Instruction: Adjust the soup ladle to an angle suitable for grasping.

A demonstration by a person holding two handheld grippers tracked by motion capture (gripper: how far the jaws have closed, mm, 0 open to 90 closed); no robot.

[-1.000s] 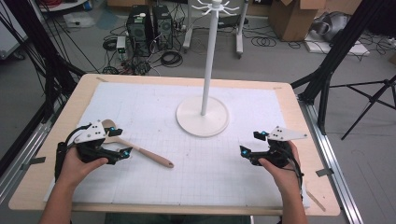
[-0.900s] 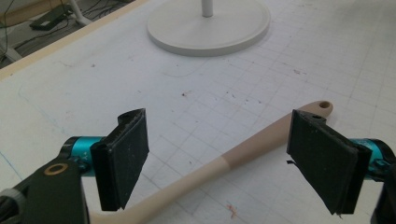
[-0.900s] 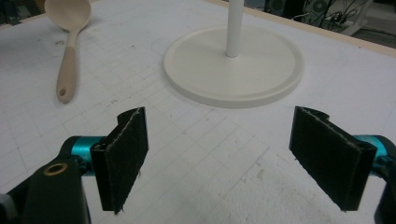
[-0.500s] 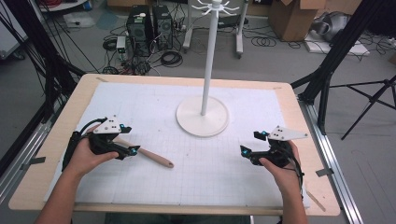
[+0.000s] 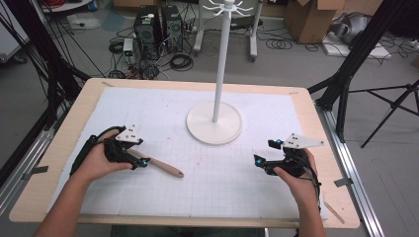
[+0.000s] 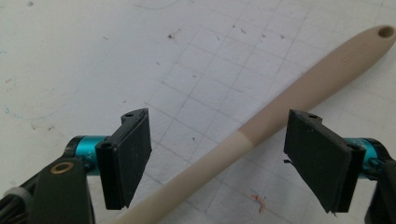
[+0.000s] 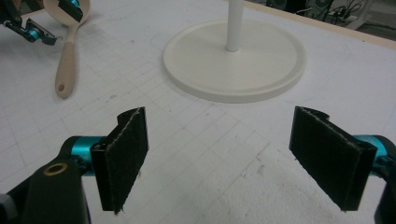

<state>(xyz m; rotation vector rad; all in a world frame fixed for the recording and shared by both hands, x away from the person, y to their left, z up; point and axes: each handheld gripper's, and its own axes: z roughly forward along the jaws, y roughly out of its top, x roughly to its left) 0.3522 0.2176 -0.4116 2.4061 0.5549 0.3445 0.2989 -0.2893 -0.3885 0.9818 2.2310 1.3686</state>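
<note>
**Now straddling the spoon handle**

Just half a second on, the left gripper (image 6: 217, 161) had slid along the wooden spoon (image 5: 160, 166) and stood with its jaws spread either side of the handle, apparently not yet touching. The spoon lay flat on the white grid mat (image 5: 207, 192), left of the hook stand (image 5: 214, 122). The right gripper (image 5: 263, 159) waited, jaws spread and empty. A pinch looked imminent.

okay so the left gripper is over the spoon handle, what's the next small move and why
Probably lower and close the left gripper on the spoon: its jaws stand open on either side of the handle, which lies flat on the mat, not yet pinched.
</note>
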